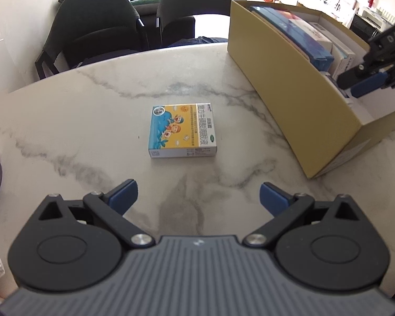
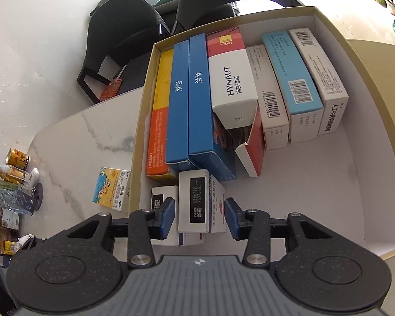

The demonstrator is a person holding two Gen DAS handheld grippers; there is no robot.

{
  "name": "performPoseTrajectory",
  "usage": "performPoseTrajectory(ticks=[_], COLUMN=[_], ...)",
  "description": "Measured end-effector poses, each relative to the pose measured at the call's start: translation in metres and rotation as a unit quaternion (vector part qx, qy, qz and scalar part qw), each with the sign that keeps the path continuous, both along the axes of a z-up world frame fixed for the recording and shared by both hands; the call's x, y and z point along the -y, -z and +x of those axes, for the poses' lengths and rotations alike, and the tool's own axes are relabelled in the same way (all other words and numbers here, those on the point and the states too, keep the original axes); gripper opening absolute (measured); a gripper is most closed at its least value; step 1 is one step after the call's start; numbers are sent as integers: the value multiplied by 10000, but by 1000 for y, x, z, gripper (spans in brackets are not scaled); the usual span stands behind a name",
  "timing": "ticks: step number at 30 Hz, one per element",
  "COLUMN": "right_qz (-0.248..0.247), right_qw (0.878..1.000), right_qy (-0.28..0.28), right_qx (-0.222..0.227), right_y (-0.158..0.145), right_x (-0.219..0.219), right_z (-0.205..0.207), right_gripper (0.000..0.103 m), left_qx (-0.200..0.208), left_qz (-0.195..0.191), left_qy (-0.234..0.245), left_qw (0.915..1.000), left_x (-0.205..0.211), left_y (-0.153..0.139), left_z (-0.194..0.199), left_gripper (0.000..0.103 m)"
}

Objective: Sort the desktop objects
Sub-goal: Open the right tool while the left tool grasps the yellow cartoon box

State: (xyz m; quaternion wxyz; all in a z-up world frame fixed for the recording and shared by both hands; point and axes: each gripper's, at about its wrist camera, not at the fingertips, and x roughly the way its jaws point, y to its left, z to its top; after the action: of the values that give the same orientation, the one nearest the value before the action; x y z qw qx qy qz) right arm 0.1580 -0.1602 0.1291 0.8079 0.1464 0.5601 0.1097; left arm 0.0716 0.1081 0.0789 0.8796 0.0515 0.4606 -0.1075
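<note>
Small flat yellow-and-blue carton [image 1: 183, 131] lies on marble worktop [image 1: 92, 121], 12 o'clock of left gripper [image 1: 198, 194], fingers apart, empty. Judged light, stiff, crushable; long edges to be pinched. Right gripper [image 2: 200, 217]: fingers loosely bracketing white carton [image 2: 193, 200] in tan cardboard box [image 2: 368, 84].

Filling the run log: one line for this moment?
left hand-held gripper open, empty | right hand-held gripper open around small white carton | in tan cardboard box

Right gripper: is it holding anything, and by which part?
Nothing is gripped. The right gripper straddles a small white box inside the cardboard box, pads visibly clear of its sides.
</note>
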Motion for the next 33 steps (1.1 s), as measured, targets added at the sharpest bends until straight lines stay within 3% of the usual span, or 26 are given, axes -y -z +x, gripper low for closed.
performPoseTrajectory(ticks=[10,14,25,27,31,33], right_qz=[-2,-45,-67,-69,-62,-25], right_qw=[9998,9996,9995,9996,9997,9997], right_qy=[195,267,297,265,222,222], right_qx=[-21,54,104,100,82,44], right_y=[-5,-9,-10,-10,-8,-5], right_x=[20,24,24,22,19,18], right_z=[-16,-19,-21,-22,-22,-22], right_gripper=[71,83,89,89,89,89], left_qx=[-28,-62,-310,-254,-158,-188], left_qz=[337,293,152,108,87,69], left_qy=[-63,-96,-273,-353,-389,-386], left_qw=[9994,9995,9990,9990,9991,9991], left_x=[3,2,2,1,-2,-3], left_y=[21,26,49,50,44,44], left_z=[42,56,81,80,79,80], left_gripper=[103,103,102,99,79,79])
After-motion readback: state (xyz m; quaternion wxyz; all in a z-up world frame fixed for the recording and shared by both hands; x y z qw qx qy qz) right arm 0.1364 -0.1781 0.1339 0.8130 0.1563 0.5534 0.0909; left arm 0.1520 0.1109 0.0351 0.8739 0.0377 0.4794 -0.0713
